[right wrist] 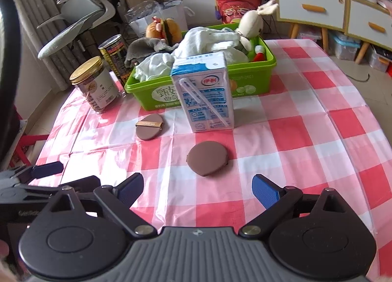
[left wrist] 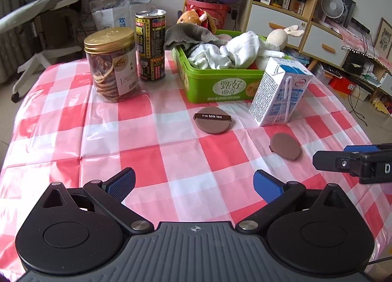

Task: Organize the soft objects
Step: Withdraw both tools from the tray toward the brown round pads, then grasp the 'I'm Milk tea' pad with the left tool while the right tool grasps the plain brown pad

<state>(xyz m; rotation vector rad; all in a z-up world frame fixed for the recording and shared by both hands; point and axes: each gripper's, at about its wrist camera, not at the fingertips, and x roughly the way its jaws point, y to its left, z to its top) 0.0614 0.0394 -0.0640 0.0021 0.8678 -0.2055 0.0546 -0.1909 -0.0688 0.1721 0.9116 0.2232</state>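
Two brown powder puffs lie on the checked tablecloth. One with a labelled strap [left wrist: 212,122] [right wrist: 149,126] lies in front of the green bin [left wrist: 220,87] [right wrist: 156,96]. The plain one [left wrist: 286,146] [right wrist: 207,158] lies nearer, right of it. The bin holds white cloths [left wrist: 227,55] [right wrist: 203,41], a grey cloth [left wrist: 188,35], a rabbit plush [left wrist: 279,36] [right wrist: 252,24] and a burger plush [left wrist: 196,18] [right wrist: 164,28]. My left gripper [left wrist: 194,184] is open and empty above the cloth. My right gripper [right wrist: 197,187] is open and empty, just short of the plain puff.
A milk carton [left wrist: 279,93] [right wrist: 204,93] stands in front of the bin's right end. A gold-lidded jar [left wrist: 111,63] [right wrist: 94,84] and a tall can [left wrist: 150,45] [right wrist: 115,57] stand to the bin's left. A chair, shelves and a fan surround the table.
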